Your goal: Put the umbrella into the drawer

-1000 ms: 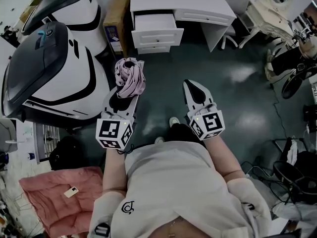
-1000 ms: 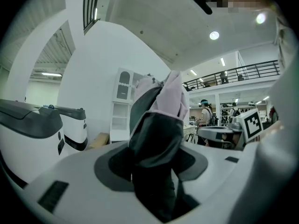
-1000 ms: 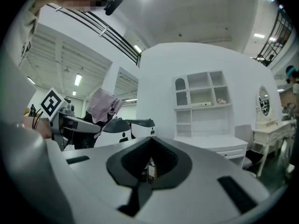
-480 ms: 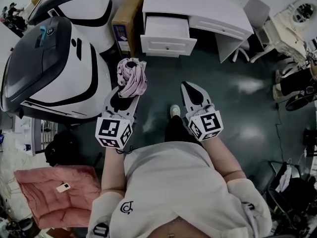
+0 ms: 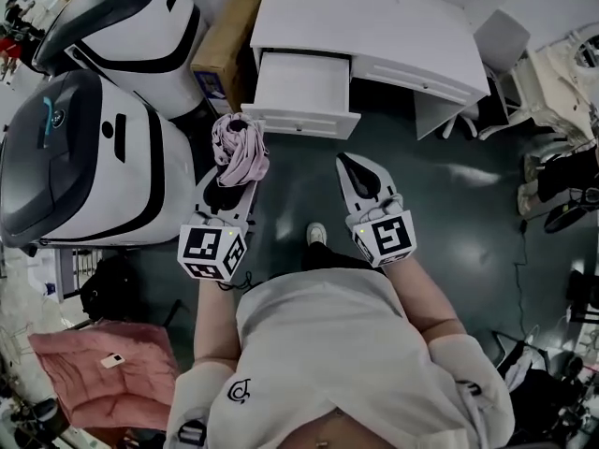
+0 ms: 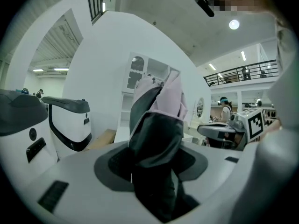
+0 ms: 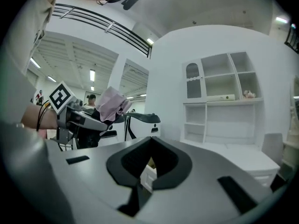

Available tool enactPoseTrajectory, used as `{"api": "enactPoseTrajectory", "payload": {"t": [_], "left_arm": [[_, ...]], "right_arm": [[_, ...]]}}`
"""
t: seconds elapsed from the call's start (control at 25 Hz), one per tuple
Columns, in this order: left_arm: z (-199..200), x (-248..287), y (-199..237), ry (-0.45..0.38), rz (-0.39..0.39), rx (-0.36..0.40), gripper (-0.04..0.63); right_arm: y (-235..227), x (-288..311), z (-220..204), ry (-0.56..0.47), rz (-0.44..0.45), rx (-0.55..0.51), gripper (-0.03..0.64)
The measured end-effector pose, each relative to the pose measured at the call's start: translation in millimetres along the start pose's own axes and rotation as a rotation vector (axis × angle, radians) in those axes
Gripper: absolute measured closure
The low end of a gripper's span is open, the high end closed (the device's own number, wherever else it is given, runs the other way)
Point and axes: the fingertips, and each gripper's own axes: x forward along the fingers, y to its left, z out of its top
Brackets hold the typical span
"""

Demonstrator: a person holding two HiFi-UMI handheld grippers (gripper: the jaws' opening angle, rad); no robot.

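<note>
The left pads [image 6: 108,166] stand partly apart and press from both sides on the dark lower end of the umbrella [image 6: 156,120], so the left gripper [image 5: 227,183] holds it at one end, with the bunched pink canopy sticking out past the tips. The right gripper [image 7: 148,167] has its jaws drawn in to a thin slit with nothing between them. In the head view both grippers are held out in front of the person, level with each other and apart, above a dark floor [image 5: 440,204] with one shoe [image 5: 316,234] showing below. The umbrella hangs in the air just short of the drawer [image 5: 304,120], which stands pulled out of the white desk [image 5: 393,26] and looks bare inside. Two big white machines [image 5: 84,157] stand at the left, and a pink cushion [image 5: 103,368] lies by the person's left side. The umbrella looks light and folded short, with loose, soft cloth that gives under pressure and may slide over the stiffer shaft inside. The safest hold is therefore on the firm core near the handle end, as it seems to be now, not on the floppy folds. The cloth could snag on the drawer's front edge, so it likely wants lowering in lengthwise, and the free right gripper could steady the drawer or tuck in stray folds.
</note>
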Motion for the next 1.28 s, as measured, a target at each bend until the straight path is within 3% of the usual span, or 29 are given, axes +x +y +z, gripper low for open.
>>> {"api": "enactPoseTrajectory", "payload": {"t": [0.2, 0.64, 0.96, 1.28], "left_arm": [[17, 61, -1, 0.005, 0.027, 0.017, 0.372], [27, 169, 23, 0.058, -0.020, 0.045, 0.372], [35, 280, 54, 0.087, -0.196, 0.097, 0.373], [-22, 381, 83, 0.316, -0.419, 0.166, 0.372]], "right_arm": [[-51, 31, 16, -0.056, 0.056, -0.024, 0.611], [-140, 92, -6, -0.046, -0.004, 0.002, 0.611], [-204, 152, -17, -0.004, -0.126, 0.036, 0.611], [-258, 221, -56, 0.080, -0.268, 0.120, 0.611]]}}
